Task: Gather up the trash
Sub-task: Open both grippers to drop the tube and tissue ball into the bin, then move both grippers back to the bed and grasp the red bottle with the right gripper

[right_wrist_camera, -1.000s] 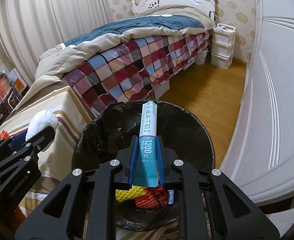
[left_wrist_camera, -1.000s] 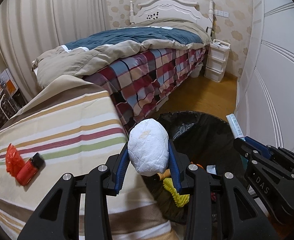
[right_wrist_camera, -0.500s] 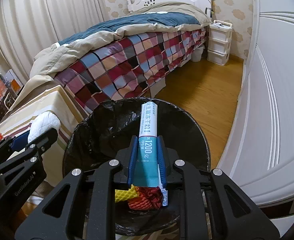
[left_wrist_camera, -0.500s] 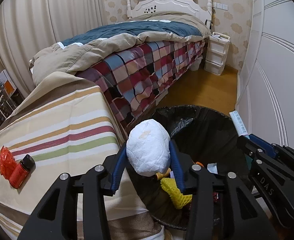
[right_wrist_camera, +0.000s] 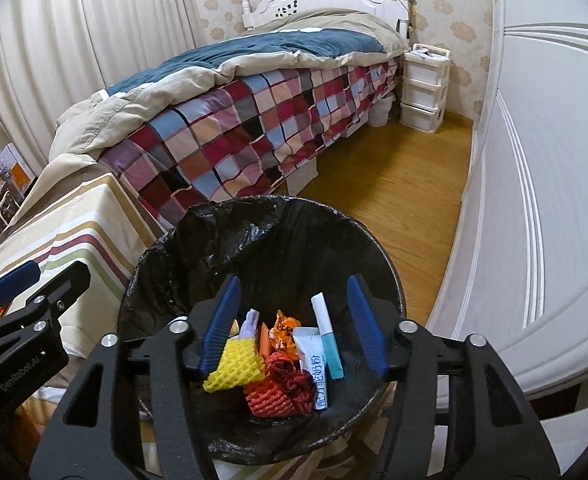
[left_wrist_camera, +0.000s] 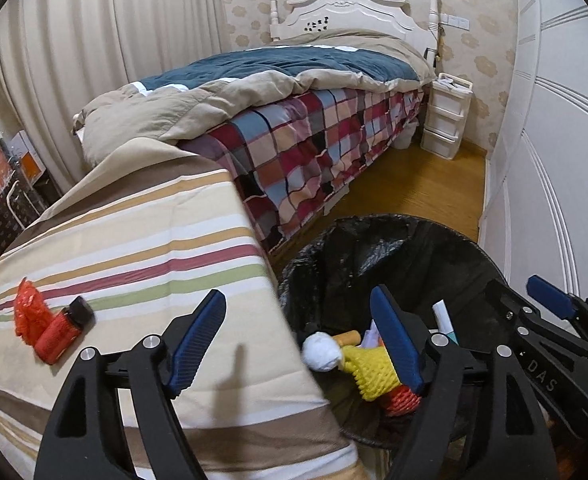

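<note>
The left wrist view looks forward and down along its fingers from just above the striped desk edge, with the bin close at lower right and the bed running away to the headboard beyond. The right wrist view sits a little further right, directly above the bin, facing the same way with its fingers framing the bin's inside. Both share the bin, bed, floor and desk corner, and each catches the other gripper at its edge.
</note>
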